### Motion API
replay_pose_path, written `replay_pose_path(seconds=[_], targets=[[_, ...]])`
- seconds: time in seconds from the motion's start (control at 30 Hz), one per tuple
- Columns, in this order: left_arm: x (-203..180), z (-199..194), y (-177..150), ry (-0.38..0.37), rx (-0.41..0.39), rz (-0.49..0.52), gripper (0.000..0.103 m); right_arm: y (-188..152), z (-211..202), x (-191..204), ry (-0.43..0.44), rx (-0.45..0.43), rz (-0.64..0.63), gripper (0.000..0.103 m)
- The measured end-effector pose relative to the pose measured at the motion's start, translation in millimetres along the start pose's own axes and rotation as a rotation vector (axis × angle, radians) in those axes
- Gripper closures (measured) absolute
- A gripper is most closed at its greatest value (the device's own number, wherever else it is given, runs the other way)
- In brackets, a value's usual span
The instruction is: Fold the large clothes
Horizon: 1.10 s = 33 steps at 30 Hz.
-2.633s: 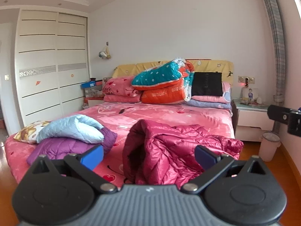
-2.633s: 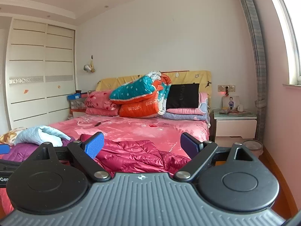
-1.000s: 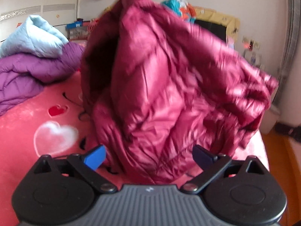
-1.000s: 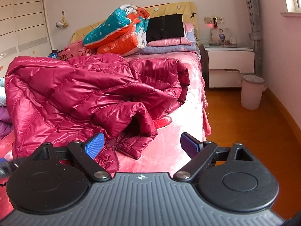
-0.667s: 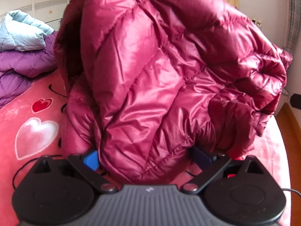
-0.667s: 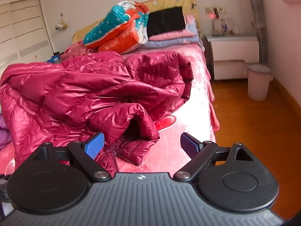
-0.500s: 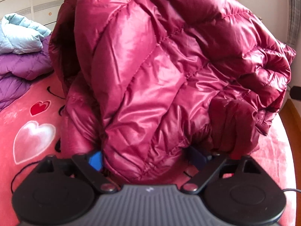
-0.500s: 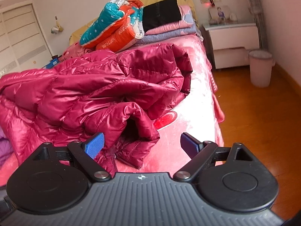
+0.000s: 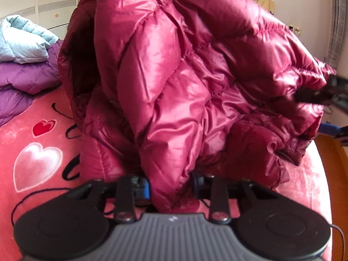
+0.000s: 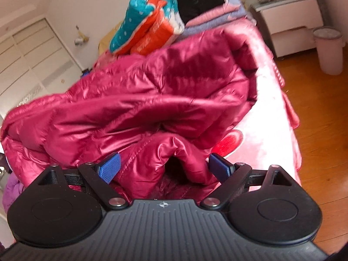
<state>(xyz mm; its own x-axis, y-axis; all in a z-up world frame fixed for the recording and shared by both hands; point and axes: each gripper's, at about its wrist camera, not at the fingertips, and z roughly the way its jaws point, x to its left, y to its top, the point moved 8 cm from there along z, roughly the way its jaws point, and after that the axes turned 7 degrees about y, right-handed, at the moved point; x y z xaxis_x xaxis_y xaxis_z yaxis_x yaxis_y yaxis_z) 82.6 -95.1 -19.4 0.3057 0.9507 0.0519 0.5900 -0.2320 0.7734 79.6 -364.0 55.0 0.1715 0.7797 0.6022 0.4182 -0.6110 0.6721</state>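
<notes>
A shiny crimson down jacket (image 9: 174, 82) lies heaped on the pink bed cover (image 9: 37, 165). My left gripper (image 9: 170, 186) is at the jacket's near lower edge. Its jaws are closing, and both blue pads press on a puffy fold between them. In the right wrist view the same jacket (image 10: 152, 100) fills the middle. My right gripper (image 10: 165, 167) stands open at the heap's right side, near the bed's edge. A sleeve end with a dark opening (image 10: 174, 165) sits between its fingers, and the right pad (image 10: 220, 166) is clear of the fabric.
A purple jacket (image 9: 24, 76) and a light blue one (image 9: 24, 41) lie to the left on the bed. Folded quilts (image 10: 150, 21) are stacked at the headboard. A white nightstand (image 10: 291, 21), a pink bin (image 10: 329, 50) and wooden floor (image 10: 315, 130) lie to the right.
The left gripper's jaws went from wide apart to pinching the jacket's lower fold. The right gripper came nearer, tilted and rolled, and now has the sleeve end between its fingers.
</notes>
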Motion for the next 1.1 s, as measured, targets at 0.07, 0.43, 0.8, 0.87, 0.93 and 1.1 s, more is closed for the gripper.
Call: replay_pose_path(seconds=[0.07,0.43,0.8,0.87,0.93,1.1], targets=[[-0.6,-2.4,-0.3,-0.006,-0.002,0.0,0.075,-1.9,12.0,-1.9,-0.003,0.031,0.008,0.002],[2.6,-20.3,4.0,-0.045,-0.035,-0.006,0.084,-5.5,19.2,20.6,0.048,0.032,-0.026,0.08],[27.5,-78.3,28.3,-0.117,-0.148,-0.065,0.087,0.3,-53.9,83.9,0.091,-0.143,-0.183,0.085],[33.7,-94.5,34.8,-0.132,-0.181,-0.076,0.087,4.3,-70.5,100.1,0.109,-0.185,-0.208,0.085],[39.8,-110.0,42.0,-0.141,-0.211,-0.084,0.087,7.4,-91.3,118.8,0.133,-0.223,-0.238,0.086],[56.3,-154.1,59.1,-0.176,-0.29,-0.114,0.087,13.4,-126.7,159.9,0.198,-0.278,-0.27,0.086]])
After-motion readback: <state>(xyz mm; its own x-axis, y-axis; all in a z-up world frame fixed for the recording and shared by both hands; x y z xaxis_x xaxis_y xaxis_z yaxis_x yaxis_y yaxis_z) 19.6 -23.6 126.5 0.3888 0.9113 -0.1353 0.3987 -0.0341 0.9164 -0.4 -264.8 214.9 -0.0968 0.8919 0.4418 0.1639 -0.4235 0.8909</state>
